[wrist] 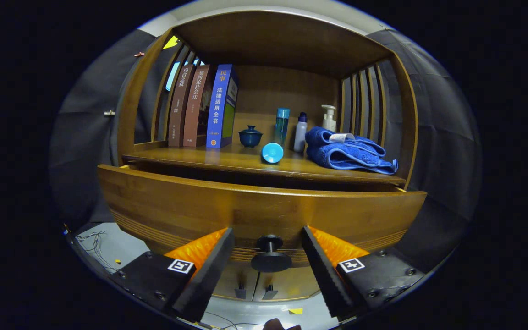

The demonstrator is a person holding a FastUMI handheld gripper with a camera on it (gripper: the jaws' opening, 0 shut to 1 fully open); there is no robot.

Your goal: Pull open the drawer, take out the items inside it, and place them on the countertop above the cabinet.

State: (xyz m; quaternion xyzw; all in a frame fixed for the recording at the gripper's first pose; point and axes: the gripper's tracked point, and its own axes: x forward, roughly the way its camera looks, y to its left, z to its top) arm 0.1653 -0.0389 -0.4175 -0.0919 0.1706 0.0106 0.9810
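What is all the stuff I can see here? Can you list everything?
books: three, two brown and one blue, upright at the shelf's left
lidded cup: one, dark blue, beside the books
bottles: three, teal, white with dark cap, white pump, at mid shelf
round cap: one, light blue, at the shelf's front edge
towel: one, blue, folded at the shelf's right
drawer: one, brown wood, pulled out slightly under the shelf
knob: one, black, on the drawer front
gripper: one, open, fingers either side of the knob

dark cloth wall (442,137) behind, pale floor (117,243) below.
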